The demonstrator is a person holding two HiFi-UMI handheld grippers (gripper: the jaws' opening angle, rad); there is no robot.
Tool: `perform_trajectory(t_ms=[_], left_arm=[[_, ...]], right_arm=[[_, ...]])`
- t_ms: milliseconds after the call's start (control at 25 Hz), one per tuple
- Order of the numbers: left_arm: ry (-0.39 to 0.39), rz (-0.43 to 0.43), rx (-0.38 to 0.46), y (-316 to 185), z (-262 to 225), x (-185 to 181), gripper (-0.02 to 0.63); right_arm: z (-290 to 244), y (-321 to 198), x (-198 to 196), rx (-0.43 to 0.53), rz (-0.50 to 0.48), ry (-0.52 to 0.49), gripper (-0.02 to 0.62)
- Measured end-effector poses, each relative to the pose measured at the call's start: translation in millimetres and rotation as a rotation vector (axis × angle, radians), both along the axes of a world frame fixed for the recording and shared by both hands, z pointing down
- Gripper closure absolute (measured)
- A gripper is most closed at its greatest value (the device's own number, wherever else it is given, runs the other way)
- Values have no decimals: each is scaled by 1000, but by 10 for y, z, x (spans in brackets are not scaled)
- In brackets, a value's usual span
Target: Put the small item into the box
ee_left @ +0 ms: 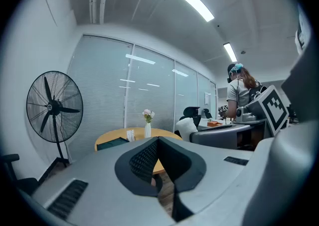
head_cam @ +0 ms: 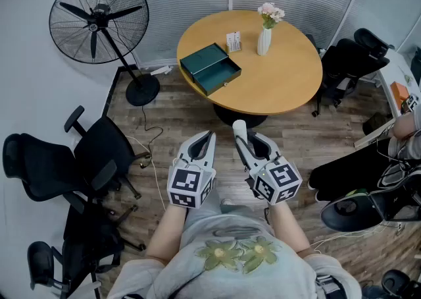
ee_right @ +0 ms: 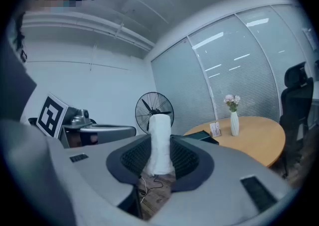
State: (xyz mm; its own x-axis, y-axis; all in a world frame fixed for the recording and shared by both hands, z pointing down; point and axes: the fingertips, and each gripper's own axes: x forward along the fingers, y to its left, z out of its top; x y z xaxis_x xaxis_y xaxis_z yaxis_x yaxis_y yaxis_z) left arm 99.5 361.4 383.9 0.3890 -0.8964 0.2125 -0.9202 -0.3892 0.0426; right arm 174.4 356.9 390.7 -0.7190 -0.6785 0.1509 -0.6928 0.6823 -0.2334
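- Grey shirt [head_cam: 230, 261] with a flower print fills the near edge of the head view, and both forearms reach out from it to the grippers.
- Clear of the table and held over the wooden floor [head_cam: 197, 110], the small white roll [ee_right: 160, 140] stands upright between the jaws of the right gripper [ee_right: 159, 153]. The jaws are spread fairly wide and a ribbed pad presses on each side of it. The top of the roll sticks out past the fingertips.
- Just to its left, the left gripper [ee_left: 158, 143] is clenched: its jaws meet at the tips with nothing between them.
- Farther off, the green box [head_cam: 210, 67] lies open on the near left part of the round wooden table [head_cam: 283, 83], well apart from the roll.
- Behind the box stand a small card holder [head_cam: 233, 42] and a white vase [head_cam: 264, 39] of pink flowers.
- At the far left a black pedestal fan [head_cam: 99, 18] stands on the floor, with black office chairs [head_cam: 99, 153] nearer on that side.
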Motion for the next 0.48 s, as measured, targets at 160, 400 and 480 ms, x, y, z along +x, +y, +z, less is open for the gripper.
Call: perform_trajectory(t_ms=[160,400,480], left_arm=[[-13,1,0,-161,82,37,604],[-22,7,-5,-366,117,-48,604],[-18,3,-11,-483,152,-102,604]], right_arm=[[106,-188,55,-2,16,-2,472],[120,-435,-15,-6,28,-16,471],[119,-553,-43,-2,27,-20,471]])
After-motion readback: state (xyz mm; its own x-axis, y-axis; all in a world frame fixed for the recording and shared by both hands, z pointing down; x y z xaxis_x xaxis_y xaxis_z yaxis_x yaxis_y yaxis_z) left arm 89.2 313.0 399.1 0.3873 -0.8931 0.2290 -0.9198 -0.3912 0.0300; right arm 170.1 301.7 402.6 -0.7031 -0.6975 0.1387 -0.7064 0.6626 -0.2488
